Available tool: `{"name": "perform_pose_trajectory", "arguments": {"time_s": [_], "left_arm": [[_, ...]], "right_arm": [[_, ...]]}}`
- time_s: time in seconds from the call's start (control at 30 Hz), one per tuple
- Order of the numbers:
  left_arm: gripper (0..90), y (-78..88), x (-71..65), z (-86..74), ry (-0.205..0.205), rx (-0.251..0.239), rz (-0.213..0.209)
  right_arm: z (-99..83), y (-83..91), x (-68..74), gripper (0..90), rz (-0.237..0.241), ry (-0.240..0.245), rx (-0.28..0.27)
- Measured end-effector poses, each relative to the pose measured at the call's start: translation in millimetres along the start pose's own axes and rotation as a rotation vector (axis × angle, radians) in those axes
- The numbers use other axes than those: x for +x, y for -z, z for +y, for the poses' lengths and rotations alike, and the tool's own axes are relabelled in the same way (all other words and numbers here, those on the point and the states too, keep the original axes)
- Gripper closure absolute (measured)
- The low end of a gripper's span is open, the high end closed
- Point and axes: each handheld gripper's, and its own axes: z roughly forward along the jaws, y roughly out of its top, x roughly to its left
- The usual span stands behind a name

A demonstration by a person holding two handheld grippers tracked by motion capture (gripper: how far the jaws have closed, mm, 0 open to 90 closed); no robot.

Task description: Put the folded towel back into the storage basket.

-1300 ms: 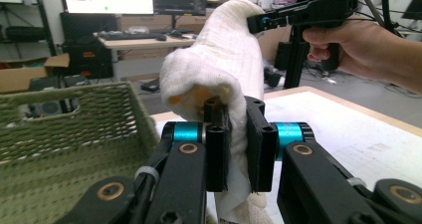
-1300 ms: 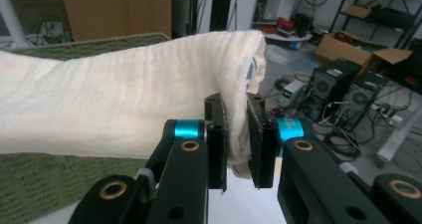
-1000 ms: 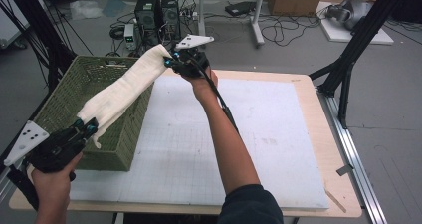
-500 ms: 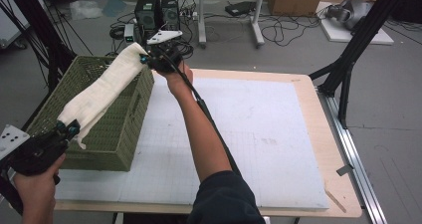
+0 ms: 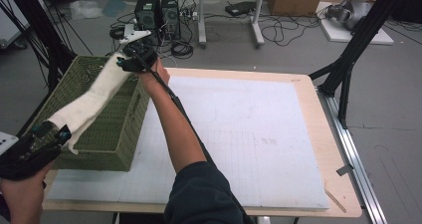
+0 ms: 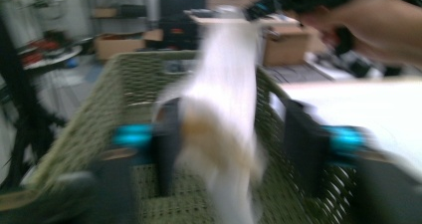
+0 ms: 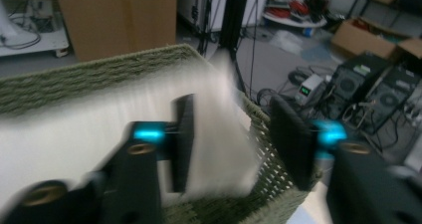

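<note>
A long white cloth (image 5: 94,97) hung stretched above the green woven basket (image 5: 107,134), which sat at the table's (image 5: 318,109) nine-o'clock edge in the high view. The cloth ran from about seven o'clock, near the person's left hand, up toward eleven o'clock at the basket's far corner. The left gripper (image 5: 50,133) was at the cloth's near end, and in the left gripper view its jaws stood well apart, with the cloth (image 6: 226,119) passing between them and draping down; the blur made it impossible to tell whether either jaw still touched the fabric. The right gripper (image 5: 130,59) was at the far end, over the basket's eleven-o'clock corner, at the end of a fully extended arm. In the right gripper view (image 7: 231,144) its jaws were also spread wide, the cloth's (image 7: 149,129) end lying against the nine-o'clock jaw and clear of the three-o'clock one, above the basket rim (image 7: 99,69). A white mat (image 5: 259,134) covered most of the tabletop to the basket's three-o'clock side. Two computer towers (image 5: 158,10) stood on the floor at twelve o'clock beyond the table.
</note>
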Motion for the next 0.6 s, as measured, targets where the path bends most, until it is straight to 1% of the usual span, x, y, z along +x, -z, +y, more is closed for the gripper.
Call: {"name": "perform_pose_trajectory", "arguments": {"time_s": [0.03, 0.07, 0.13, 0.2, 0.27, 0.3, 0.33, 0.4, 0.43, 0.47, 0.5, 0.53, 0.57, 0.6], "left_arm": [[28.7, 1.5, 0.4, 1.5, 0.004, -0.011, 0.000], [28.1, 2.5, 0.5, 2.8, -0.004, -0.015, -0.001], [27.5, 2.6, -0.3, 4.2, -0.002, -0.021, -0.008], [27.2, 1.1, -2.0, 4.6, 0.004, -0.022, -0.023], [25.0, -1.9, -5.2, 4.6, 0.003, -0.017, -0.034], [20.8, -3.8, -7.1, 4.8, 0.009, -0.017, -0.039], [20.8, -5.8, -9.0, 5.0, 0.021, -0.018, -0.049], [19.2, -10.2, -12.6, 5.6, 0.039, -0.013, -0.079], [17.1, -12.8, -14.8, 5.8, 0.039, -0.005, -0.091], [17.1, -15.4, -17.2, 5.7, 0.036, -0.002, -0.105], [16.7, -17.9, -19.4, 5.4, 0.035, -0.002, -0.122], [16.7, -20.3, -21.5, 5.3, 0.035, 0.002, -0.138], [16.7, -22.8, -23.8, 5.0, 0.038, 0.002, -0.150], [16.7, -25.2, -26.0, 4.8, 0.035, 0.005, -0.163]], "right_arm": [[-0.7, -0.6, 1.6, 46.2, 0.007, 0.003, 0.014], [-1.1, -0.2, 1.5, 44.5, 0.010, 0.001, 0.023], [-1.9, 0.9, 1.3, 44.1, 0.012, -0.001, 0.024], [-4.3, 5.0, -0.2, 43.4, 0.022, -0.007, 0.021], [-7.5, 10.2, -2.3, 42.4, 0.030, -0.012, 0.023], [-12.1, 16.1, -4.9, 40.6, 0.057, -0.024, 0.024], [-12.1, 16.1, -4.9, 40.6, 0.057, -0.024, 0.024], [-17.2, 23.0, -7.7, 39.1, 0.084, -0.015, 0.033], [-22.9, 31.0, -11.5, 37.4, 0.102, -0.016, 0.029], [-22.9, 31.0, -11.5, 37.4, 0.102, -0.016, 0.029], [-25.5, 35.1, -13.7, 35.4, 0.108, -0.026, 0.029], [-30.6, 44.3, -18.8, 34.4, 0.117, -0.039, 0.027], [-33.5, 48.5, -21.5, 34.3, 0.120, -0.039, 0.025], [-33.5, 48.5, -21.5, 34.3, 0.120, -0.039, 0.025]]}}
